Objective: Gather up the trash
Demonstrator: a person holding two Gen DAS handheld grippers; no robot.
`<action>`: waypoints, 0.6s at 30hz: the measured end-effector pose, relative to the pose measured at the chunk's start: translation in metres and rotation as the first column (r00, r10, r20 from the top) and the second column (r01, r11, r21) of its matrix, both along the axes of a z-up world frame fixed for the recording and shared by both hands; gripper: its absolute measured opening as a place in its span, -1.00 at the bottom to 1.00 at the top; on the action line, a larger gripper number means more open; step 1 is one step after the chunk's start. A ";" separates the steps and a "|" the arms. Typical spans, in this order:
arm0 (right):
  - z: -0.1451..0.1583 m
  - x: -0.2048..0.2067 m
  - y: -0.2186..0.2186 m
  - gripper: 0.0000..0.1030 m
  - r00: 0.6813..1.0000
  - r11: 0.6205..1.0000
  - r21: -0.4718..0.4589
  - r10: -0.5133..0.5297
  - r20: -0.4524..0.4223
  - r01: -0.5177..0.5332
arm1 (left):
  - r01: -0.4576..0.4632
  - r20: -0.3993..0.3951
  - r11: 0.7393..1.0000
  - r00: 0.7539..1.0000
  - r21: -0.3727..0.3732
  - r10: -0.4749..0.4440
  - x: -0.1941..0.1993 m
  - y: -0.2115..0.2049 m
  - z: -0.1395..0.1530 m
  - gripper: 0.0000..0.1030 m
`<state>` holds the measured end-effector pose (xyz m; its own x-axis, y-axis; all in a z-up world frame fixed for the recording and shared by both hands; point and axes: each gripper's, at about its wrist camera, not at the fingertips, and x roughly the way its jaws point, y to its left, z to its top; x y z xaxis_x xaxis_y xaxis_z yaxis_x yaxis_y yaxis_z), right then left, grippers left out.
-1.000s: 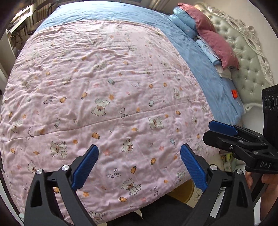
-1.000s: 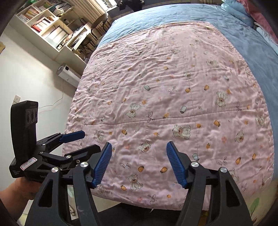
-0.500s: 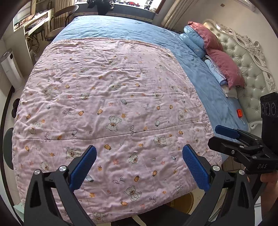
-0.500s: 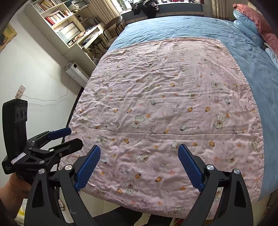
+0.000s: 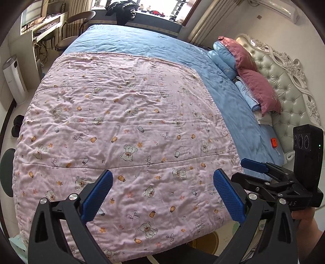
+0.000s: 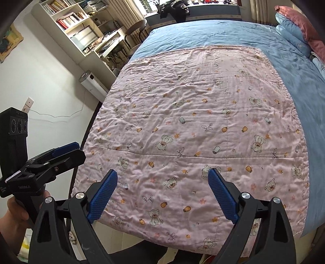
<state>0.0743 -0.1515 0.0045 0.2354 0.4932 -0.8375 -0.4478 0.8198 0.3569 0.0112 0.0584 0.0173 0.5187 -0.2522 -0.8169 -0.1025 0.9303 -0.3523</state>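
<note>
The bed (image 5: 142, 44) fills both views, its blue sheet running out to the window side. Over its near half lies the pink quilt (image 5: 130, 126) with its bears and little jars, wrinkled, hanging over the near edge of the bed. At the head of the bed stands the tufted headboard (image 5: 284, 81), and against it lean two maroon pillows (image 5: 258, 89) on a stack of folded blue bedding (image 5: 223, 61). Beyond the far side of the bed sit a bookshelf (image 6: 69, 18) over a desk, and a white tower appliance (image 6: 91, 83) on the floor.

Now the claws, both hovering above the quilt's near edge. The left claw (image 5: 162, 195) stands wide apart, blue pads empty, nothing but quilt showing between them. The right claw (image 6: 162, 193) is spread just as wide, empty too, no pad touching the fabric.

And the one small piece that stands out: a little orange object (image 5: 274, 142) on the blue sheet, beside the foot of the headboard, well apart from both claws. Whether it is trash I cannot tell; it is too small.
</note>
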 end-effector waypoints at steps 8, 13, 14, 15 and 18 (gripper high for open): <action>-0.006 -0.002 -0.002 0.70 1.000 1.000 0.002 0.004 -0.023 -0.004 | -0.071 0.009 0.996 0.997 -0.047 0.071 -0.005 0.009 0.001 0.92; -0.007 -0.003 -0.003 0.70 1.000 1.000 0.003 0.006 -0.028 -0.006 | -0.085 0.014 0.996 0.996 -0.019 0.085 -0.005 0.010 0.004 0.92; -0.007 -0.004 -0.003 0.70 1.000 1.000 0.003 0.004 -0.027 -0.004 | -0.079 0.012 0.997 0.997 -0.016 0.080 -0.005 0.009 0.005 0.92; -0.007 -0.004 -0.004 0.70 1.000 1.000 0.004 0.003 -0.026 -0.003 | -0.074 0.007 0.997 0.997 -0.014 0.075 -0.004 0.008 0.005 0.92; -0.006 -0.001 -0.006 0.70 1.000 1.000 0.007 -0.003 -0.025 0.004 | -0.074 -0.006 0.997 0.997 0.002 0.074 -0.002 0.007 0.004 0.92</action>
<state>0.0729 -0.1577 -0.0018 0.2159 0.4979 -0.8399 -0.4357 0.8189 0.3735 0.0097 0.0649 0.0218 0.5308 -0.2118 -0.8206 -0.1729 0.9208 -0.3495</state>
